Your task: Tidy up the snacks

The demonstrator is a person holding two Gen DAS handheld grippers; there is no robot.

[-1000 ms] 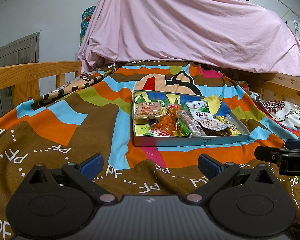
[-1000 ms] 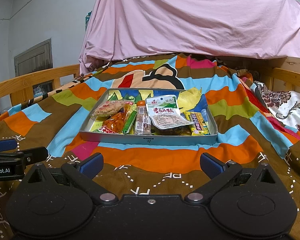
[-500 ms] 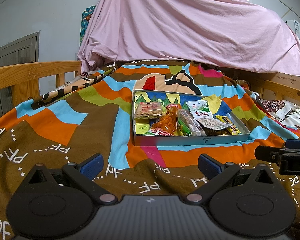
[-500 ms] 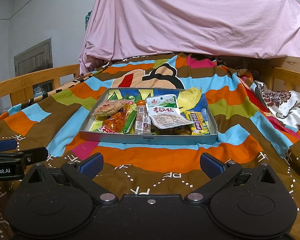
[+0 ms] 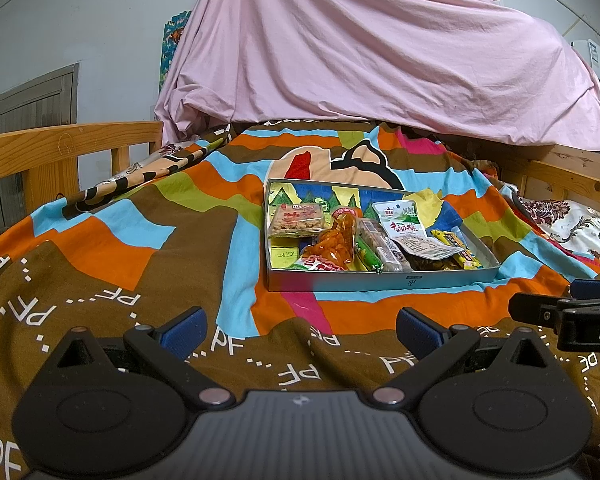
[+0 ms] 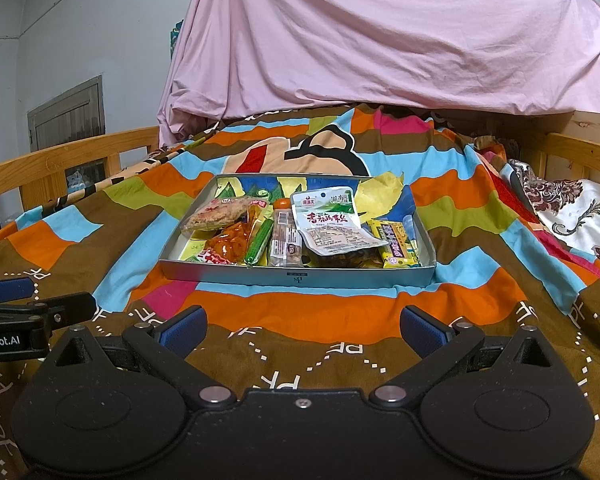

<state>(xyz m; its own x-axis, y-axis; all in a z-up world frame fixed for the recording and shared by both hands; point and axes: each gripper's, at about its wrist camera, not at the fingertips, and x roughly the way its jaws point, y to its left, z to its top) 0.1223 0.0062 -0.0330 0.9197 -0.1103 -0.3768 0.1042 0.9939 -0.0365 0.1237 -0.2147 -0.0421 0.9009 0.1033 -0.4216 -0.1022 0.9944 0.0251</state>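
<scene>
The metal tray [image 6: 300,278] is lying on the patterned bedspread [image 6: 340,312] of the bed, holding every snack; the white pouch [image 6: 326,222] is resting in the tray's middle, the green stick [image 6: 258,242] and orange packet [image 6: 232,242] sitting toward its left side, the yellow packet [image 6: 396,242] toward its right; both the left tool [image 5: 300,326] and right tool [image 6: 302,326] are hovering in front of the tray's near wall, fingers spread wide, gripping nothing.

You see a tray [image 6: 296,278] of dull brushed metal | snack packets [image 6: 328,226] in glossy, crinkled plastic film | your bed cover [image 6: 340,312] is soft matt cloth | bed rail [image 5: 56,148] is smooth bare wood | pink sheet [image 5: 380,60] is matt, creased cloth
</scene>
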